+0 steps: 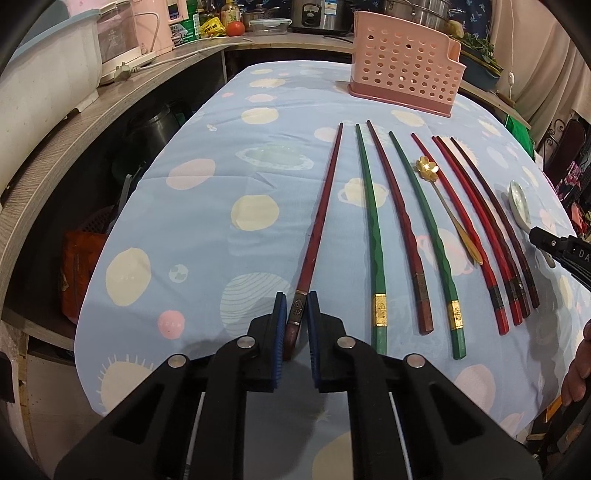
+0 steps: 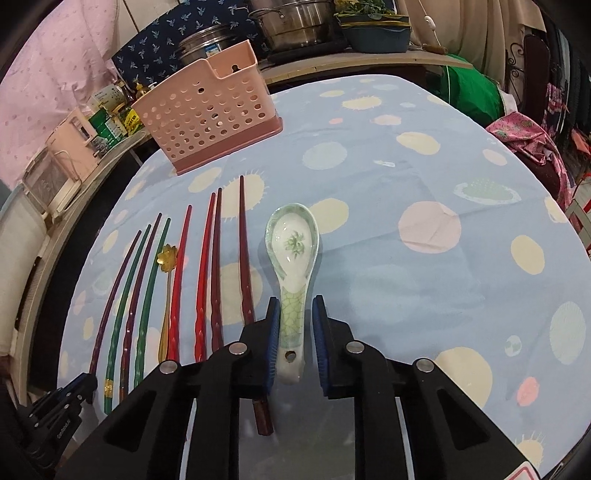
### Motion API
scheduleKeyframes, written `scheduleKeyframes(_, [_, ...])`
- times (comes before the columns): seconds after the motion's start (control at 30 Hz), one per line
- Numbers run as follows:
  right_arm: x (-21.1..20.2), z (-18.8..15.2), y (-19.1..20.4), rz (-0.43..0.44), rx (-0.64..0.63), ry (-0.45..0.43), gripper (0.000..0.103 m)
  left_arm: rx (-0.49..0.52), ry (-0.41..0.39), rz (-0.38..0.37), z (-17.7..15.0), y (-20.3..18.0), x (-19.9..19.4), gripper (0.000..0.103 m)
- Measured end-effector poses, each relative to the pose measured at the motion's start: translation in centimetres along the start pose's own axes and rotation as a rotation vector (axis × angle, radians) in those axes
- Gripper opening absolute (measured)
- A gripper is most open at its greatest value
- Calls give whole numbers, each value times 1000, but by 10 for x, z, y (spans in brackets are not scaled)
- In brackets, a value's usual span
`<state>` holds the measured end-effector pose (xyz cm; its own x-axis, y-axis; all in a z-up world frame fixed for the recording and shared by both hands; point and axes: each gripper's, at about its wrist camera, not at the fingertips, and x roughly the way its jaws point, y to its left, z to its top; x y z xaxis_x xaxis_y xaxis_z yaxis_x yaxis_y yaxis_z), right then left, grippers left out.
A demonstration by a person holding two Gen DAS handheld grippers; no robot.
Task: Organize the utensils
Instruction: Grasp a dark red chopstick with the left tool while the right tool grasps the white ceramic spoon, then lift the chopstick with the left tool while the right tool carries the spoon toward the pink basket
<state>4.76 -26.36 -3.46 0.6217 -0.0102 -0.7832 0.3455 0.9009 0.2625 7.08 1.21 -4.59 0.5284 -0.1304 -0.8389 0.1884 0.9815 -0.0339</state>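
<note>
- Blue ribbed pads of my left gripper [image 1: 296, 317] are clamped on the near end of a dark red chopstick [image 1: 320, 218], right at its metal band; the stick runs away from me along the cloth.
- My right gripper [image 2: 294, 332] has the handle of a white-and-green ceramic spoon [image 2: 293, 258] between its pads. The pads stand close on either side, though a thin gap seems to show at the right-hand pad, so I cannot tell whether the grip is firm. The bowl of the spoon lies face up on the cloth beyond my fingertips.
- Between those two, the other chopsticks [image 1: 424, 229] lie side by side on the cloth, green, red and dark red, several with gold or dark bands near their thick ends. A small gold spoon with a flower-shaped bowl [image 1: 448, 212] lies slantwise among them.
- Everything rests on a pale blue tablecloth [image 1: 207, 229] printed with cream and pink discs, ringed planets and little suns.
- At the far end of the table stands a pink perforated utensil holder [image 1: 402, 62] on a darker pink base, upright, well apart from the row of chopsticks.
- Behind it runs a wooden counter [image 1: 110, 107] crowded with pale appliances, bottles and a tomato; steel pots [image 2: 295, 22] and a planter of greens sit further along.
</note>
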Motion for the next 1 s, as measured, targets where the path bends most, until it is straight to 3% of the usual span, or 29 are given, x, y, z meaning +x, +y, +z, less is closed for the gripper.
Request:
scheduleKeyframes(0.27, [3,-6,-4,26,8,-4,12,-6,-10,-10,-1,1,-1,11])
scheduleKeyframes(0.43, [-11,-8,-2,5,-11,-35,11,-21,-14,-54,-1,4,-5,8])
scheduleKeyframes(0.73, [-47,2,5,-44,-55,-116,9,-17,-115,-54,12,7,-37,7])
scheduleKeyframes(1.0, [-71,24,11,-54,-91,-188,6,-51,-237,-72,54,16,-80,7])
